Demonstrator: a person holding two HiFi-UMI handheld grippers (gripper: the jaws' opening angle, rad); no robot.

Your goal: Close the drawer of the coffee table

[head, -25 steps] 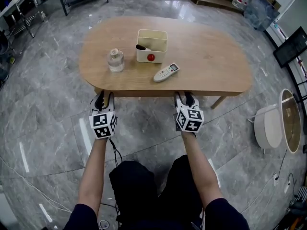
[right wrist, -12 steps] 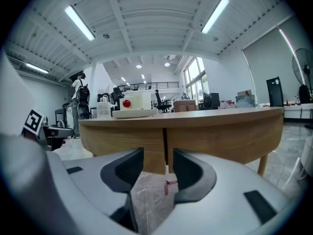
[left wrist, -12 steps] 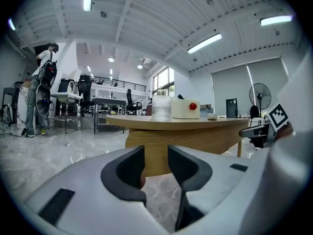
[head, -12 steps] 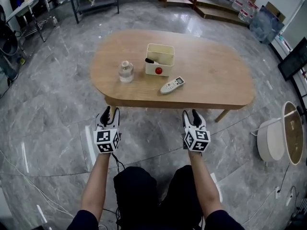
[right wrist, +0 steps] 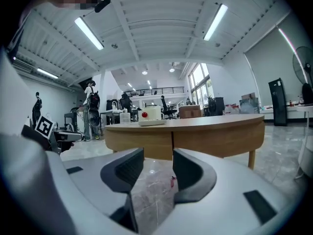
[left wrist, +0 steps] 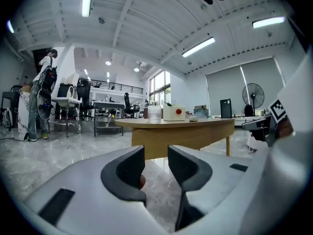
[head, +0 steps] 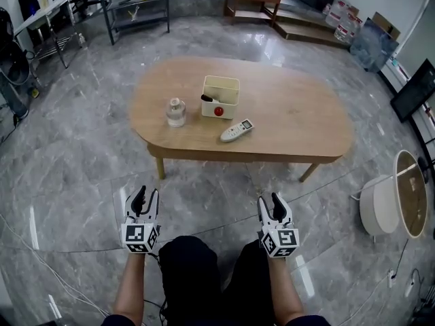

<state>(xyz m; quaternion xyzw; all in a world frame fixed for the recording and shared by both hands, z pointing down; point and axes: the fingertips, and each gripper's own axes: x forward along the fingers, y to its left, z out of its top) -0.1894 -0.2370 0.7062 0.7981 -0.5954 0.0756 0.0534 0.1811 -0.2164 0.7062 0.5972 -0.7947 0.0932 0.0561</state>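
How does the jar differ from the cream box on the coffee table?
The jar is clear, round and capped; the cream box is opaque, square and open-topped. The jar is smaller and stands left of the cream box. Both stand upright on the coffee table.

The oval wooden worktop [head: 299, 114] sits in the upper middle of the head view, standing on wooden legs [head: 160, 167] on a grey marble floor [head: 75, 182]. Three things rest on it, all left of its centre. A clear jar [head: 176, 112] stands furthest left. A cream box [head: 220, 97] with a red dot on its front stands just right of the jar. A pale remote [head: 236, 130] lies aslant below the box, near the front edge. The right half is bare wood.
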